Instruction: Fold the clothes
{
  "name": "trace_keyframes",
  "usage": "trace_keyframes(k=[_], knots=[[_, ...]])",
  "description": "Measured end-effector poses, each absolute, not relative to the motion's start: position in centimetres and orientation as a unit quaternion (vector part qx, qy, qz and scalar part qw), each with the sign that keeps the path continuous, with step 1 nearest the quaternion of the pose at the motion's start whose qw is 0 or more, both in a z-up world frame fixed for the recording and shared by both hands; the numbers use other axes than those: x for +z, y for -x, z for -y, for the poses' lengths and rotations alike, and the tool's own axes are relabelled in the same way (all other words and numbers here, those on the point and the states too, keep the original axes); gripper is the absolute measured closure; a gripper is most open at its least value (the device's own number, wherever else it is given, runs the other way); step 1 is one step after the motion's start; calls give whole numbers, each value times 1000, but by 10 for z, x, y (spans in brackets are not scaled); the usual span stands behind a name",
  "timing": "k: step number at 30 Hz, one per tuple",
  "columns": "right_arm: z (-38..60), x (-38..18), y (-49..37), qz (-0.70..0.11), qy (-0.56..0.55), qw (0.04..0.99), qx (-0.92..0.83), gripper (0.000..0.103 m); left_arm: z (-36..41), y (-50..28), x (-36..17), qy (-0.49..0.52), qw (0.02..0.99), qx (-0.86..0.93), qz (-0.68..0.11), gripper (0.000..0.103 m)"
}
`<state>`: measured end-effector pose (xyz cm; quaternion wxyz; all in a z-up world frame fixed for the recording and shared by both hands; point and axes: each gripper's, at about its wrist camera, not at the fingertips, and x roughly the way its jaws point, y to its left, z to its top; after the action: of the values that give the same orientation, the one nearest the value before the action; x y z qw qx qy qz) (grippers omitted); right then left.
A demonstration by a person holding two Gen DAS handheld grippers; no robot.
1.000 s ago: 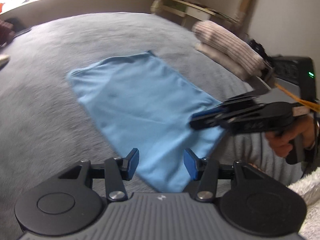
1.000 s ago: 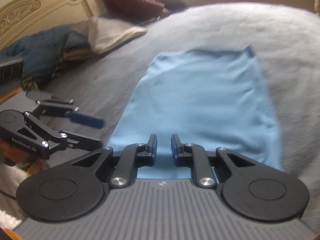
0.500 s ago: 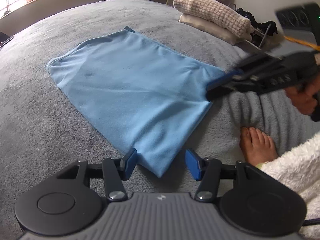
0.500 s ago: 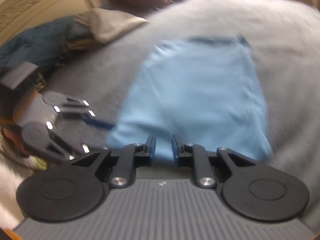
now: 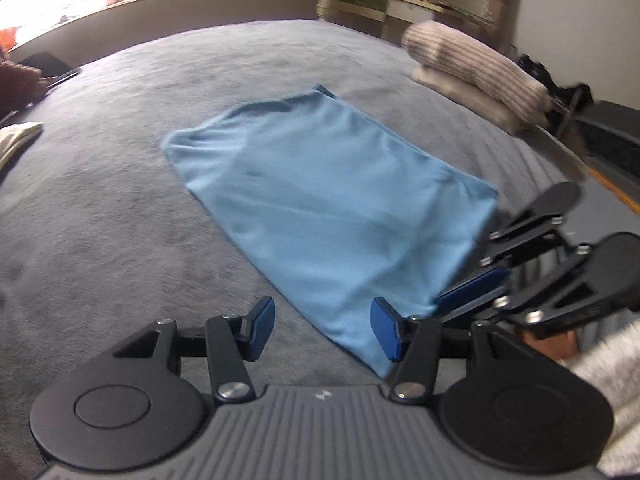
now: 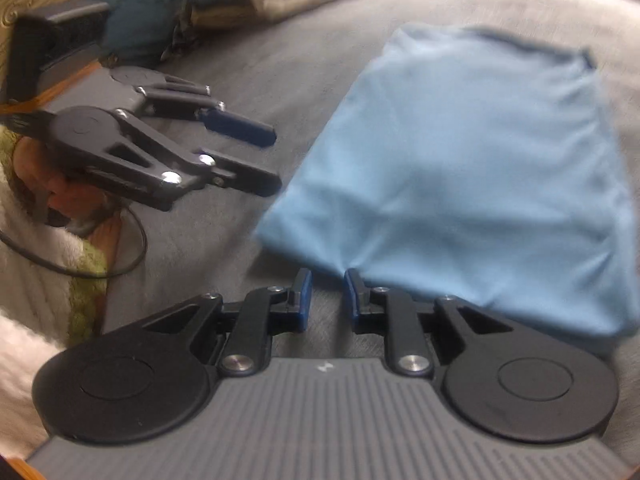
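From the left wrist, a folded light-blue garment (image 5: 332, 216) lies flat on the grey bedspread (image 5: 120, 200), rolled striped towels (image 5: 472, 64) beyond. The left gripper (image 5: 324, 330) stands half open, empty, over the garment's near corner.

From the right wrist, a pile of clothes (image 6: 180, 4) shows near the headboard. The right gripper (image 6: 326, 294), jaws narrowly apart, seems to touch the garment's edge; the blur leaves this uncertain.

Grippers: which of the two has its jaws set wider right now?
The left gripper: its blue pads stand well apart, straddling the near corner of the light blue cloth. The right gripper shows only a narrow gap at the cloth's near edge.
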<state>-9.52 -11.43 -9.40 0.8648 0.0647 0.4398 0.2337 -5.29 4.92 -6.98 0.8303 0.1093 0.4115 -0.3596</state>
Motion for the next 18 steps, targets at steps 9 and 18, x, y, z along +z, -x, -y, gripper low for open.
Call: trace_keyframes(k=[9, 18], knots=[[103, -113, 64, -433, -110, 857, 256, 85, -61, 42, -65, -91, 847, -326, -410, 50], [159, -77, 94, -396, -142, 891, 173, 85, -13, 19, -66, -121, 817, -374, -422, 47]])
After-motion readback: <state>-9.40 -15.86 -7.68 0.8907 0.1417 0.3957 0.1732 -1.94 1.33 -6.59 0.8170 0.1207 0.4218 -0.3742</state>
